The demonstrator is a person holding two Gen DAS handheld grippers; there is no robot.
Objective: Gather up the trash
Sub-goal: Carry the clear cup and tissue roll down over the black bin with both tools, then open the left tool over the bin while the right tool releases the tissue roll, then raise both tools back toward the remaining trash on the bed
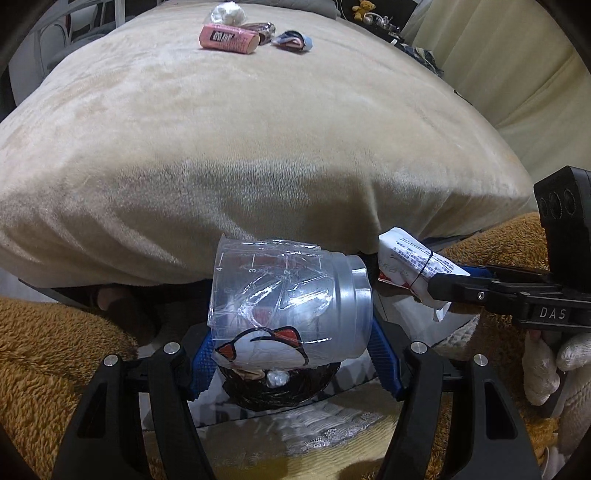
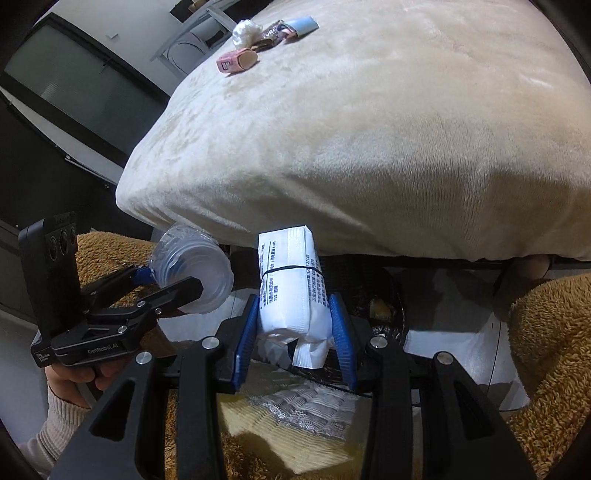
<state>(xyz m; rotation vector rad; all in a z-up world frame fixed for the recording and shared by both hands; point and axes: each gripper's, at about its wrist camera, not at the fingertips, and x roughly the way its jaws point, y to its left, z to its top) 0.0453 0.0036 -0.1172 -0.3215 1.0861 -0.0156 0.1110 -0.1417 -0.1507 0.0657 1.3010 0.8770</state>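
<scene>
My left gripper is shut on a crushed clear plastic cup with a cartoon print, held on its side between the blue pads. The right wrist view shows this gripper and the cup at the left. My right gripper is shut on a white printed paper packet bound with a thin black band. In the left wrist view that gripper and the packet reach in from the right. Under both grippers sits a bin with a black liner, with scraps inside.
A beige plush-covered bed fills the view ahead. At its far end lie a pink box, a white wad and crumpled wrappers. Brown fluffy fabric flanks the bin on both sides. A person's hand grips the right tool.
</scene>
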